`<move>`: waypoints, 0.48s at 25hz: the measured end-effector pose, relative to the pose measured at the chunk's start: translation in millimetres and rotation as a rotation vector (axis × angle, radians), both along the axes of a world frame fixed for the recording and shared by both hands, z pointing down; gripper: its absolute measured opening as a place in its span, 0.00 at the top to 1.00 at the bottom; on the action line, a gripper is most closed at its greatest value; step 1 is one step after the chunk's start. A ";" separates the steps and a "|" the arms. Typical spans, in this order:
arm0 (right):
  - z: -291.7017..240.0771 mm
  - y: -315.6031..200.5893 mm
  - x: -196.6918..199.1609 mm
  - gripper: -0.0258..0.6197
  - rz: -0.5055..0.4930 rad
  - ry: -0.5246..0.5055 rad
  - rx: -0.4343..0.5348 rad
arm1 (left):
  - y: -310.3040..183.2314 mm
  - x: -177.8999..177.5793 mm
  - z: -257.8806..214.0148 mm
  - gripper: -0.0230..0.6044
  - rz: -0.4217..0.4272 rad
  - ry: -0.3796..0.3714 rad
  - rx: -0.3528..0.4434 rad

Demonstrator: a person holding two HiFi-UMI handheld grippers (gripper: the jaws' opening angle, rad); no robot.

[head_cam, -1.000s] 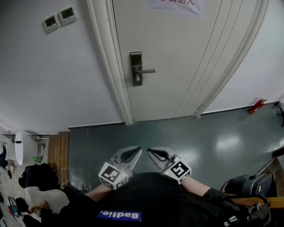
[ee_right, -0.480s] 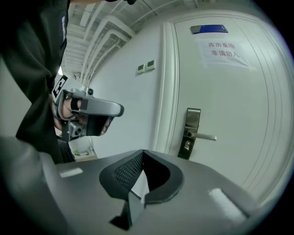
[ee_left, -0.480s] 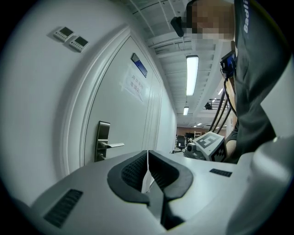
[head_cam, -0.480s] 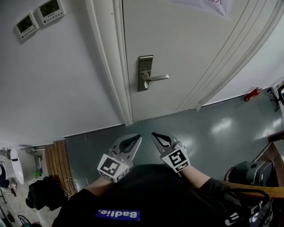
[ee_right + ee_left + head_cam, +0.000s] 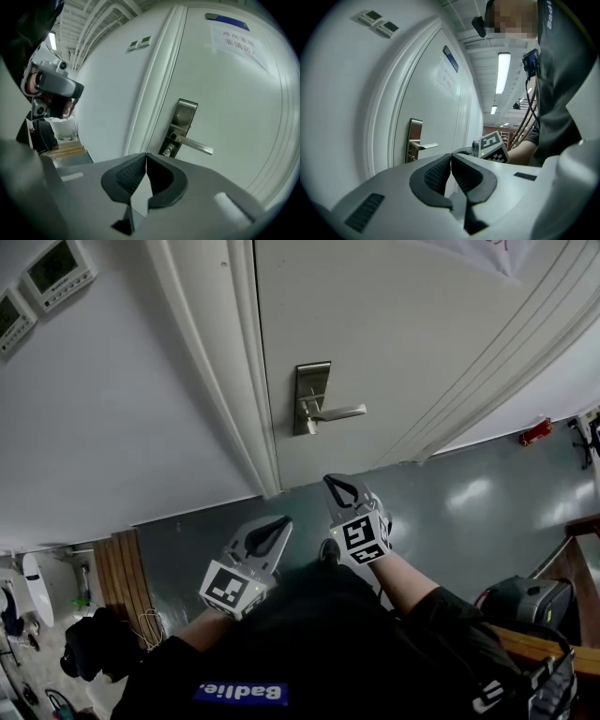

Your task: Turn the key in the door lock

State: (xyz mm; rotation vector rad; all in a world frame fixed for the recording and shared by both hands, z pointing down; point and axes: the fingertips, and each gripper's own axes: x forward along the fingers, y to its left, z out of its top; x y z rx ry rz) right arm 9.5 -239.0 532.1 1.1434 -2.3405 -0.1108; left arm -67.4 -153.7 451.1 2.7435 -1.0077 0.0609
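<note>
Head view shows the lock plate (image 5: pixel 312 390) on the white door (image 5: pixel 394 334), with its lock cylinder (image 5: pixel 167 151) under the lever (image 5: pixel 342 413). Whether a key sits there is too small to tell. The right gripper (image 5: pixel 330 481) points toward it, well apart. The left gripper (image 5: pixel 284 520) is lower. Both have jaws pressed together, empty.

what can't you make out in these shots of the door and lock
- Key: in the right gripper view the keyhole is too small and dim to show whether a key sits in it.
- Door sign: cut off by the head view's top edge.
- Wall thermostats: head view, displays too small to read.
</note>
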 end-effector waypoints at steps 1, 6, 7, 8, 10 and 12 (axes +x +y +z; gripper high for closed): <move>3.9 -10.3 1.2 0.95 -0.004 0.013 -0.003 | -4.1 1.7 -1.4 0.94 -0.010 -0.009 -0.005; 26.7 -55.4 2.1 0.89 -0.029 0.047 -0.037 | -26.2 4.5 9.6 0.94 -0.067 -0.044 -0.023; 31.7 -62.4 1.8 0.88 -0.032 0.059 -0.040 | -29.3 5.5 11.2 0.94 -0.074 -0.050 -0.026; 36.0 -68.9 1.3 0.86 -0.035 0.077 -0.037 | -31.3 6.7 11.2 0.94 -0.075 -0.061 -0.030; 43.9 -80.8 -0.2 0.83 -0.041 0.133 -0.017 | -34.6 5.8 12.1 0.94 -0.083 -0.076 -0.038; 51.9 -91.9 -1.8 0.82 -0.042 0.206 0.017 | -38.0 0.3 17.3 0.94 -0.111 -0.062 -0.047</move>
